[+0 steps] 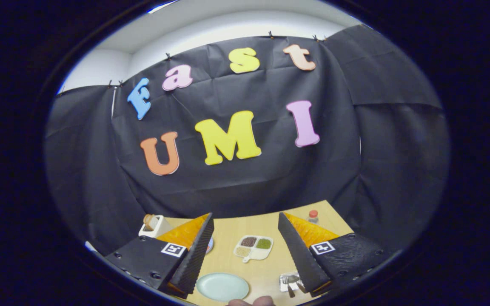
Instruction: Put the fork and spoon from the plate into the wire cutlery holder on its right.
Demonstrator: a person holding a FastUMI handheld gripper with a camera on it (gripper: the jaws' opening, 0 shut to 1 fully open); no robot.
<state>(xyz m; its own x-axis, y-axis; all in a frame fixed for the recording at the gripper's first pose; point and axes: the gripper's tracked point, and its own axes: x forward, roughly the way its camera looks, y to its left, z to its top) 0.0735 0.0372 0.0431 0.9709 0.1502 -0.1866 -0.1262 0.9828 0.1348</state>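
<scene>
A pale green round plate (223, 286) lies flat on the wooden table, bare. To its right stands the wire holder (289, 282), partly hidden by a finger, with the fork (291, 279) and another utensil handle inside it.

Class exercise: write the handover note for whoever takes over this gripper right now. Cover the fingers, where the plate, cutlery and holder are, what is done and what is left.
Gripper: fingers wide open, holding nothing, raised above the table.
Plate: below and between the fingers, looks bare.
Wire holder: right of the plate, partly hidden by the right finger.
Fork: already in the holder.
Spoon: cannot be made out.
Done: plate cleared, fork placed.
Left: check that the spoon is in the holder too.
</scene>
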